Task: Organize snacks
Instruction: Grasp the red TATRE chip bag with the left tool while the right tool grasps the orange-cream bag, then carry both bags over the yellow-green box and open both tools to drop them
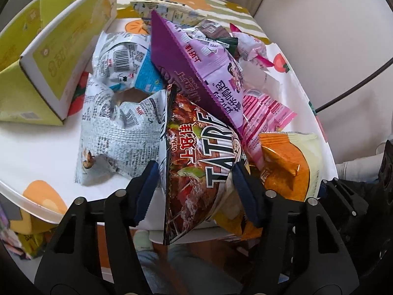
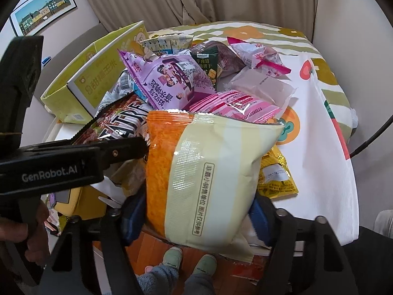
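Note:
A heap of snack bags lies on a round table [image 1: 36, 147] under a fruit-print cloth. My left gripper [image 1: 195, 179] is shut on the lower part of a dark red chip bag [image 1: 194, 147] at the near edge of the heap, one blue pad on each side of it. To its right, an orange and cream bag [image 2: 208, 167] stands upright with my right gripper [image 2: 196, 211] shut on its lower half. In the right wrist view the left gripper's black fingers [image 2: 122, 147] reach in from the left onto the dark red chip bag [image 2: 118, 120].
A yellow-green cardboard box [image 1: 36, 73] stands open at the table's left. A purple bag [image 1: 196, 68], a pink packet [image 1: 262, 113], silver-white bags [image 1: 110, 127] and a yellow packet [image 2: 277, 177] crowd the heap. A person's slippered feet [image 2: 189, 263] show below the near table edge.

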A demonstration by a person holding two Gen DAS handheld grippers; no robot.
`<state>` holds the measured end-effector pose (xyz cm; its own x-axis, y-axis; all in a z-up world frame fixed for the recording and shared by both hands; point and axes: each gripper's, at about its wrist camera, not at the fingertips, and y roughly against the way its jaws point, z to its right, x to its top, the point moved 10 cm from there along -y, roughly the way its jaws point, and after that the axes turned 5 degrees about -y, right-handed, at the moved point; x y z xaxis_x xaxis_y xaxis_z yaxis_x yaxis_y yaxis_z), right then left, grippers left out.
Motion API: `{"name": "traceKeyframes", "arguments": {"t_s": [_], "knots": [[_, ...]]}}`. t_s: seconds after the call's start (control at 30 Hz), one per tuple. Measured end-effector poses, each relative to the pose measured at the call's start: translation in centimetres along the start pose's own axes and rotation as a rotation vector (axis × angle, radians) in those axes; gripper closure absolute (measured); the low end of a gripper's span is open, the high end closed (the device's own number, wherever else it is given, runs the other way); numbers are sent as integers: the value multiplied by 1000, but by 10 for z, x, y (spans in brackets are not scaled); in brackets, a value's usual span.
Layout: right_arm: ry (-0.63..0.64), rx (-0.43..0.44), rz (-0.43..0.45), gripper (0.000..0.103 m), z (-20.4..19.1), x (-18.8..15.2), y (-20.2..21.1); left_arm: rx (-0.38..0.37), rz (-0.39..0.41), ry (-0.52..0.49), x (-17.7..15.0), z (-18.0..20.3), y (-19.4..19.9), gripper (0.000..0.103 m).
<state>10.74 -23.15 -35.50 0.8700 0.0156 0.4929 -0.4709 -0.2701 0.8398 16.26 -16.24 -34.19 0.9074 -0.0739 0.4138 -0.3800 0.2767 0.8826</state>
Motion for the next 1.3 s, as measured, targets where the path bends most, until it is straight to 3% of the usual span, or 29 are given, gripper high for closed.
{"name": "traceKeyframes", "arguments": {"t_s": [0.07, 0.47, 0.77, 1.03, 1.3], "knots": [[3, -2, 2, 40, -1, 1, 1, 6, 5, -11, 0, 1, 3, 51], [-14, -31, 60, 42, 1, 18, 31, 34, 65, -58, 9, 8, 40, 52], [29, -39, 143, 42, -17, 61, 75, 35, 209, 17, 38, -14, 113, 52], [90, -6, 209, 42, -75, 121, 88, 87, 339, 62, 88, -89, 175, 52], [141, 42, 243, 42, -174, 177, 63, 142, 367, 75, 128, -197, 210, 52]]}}
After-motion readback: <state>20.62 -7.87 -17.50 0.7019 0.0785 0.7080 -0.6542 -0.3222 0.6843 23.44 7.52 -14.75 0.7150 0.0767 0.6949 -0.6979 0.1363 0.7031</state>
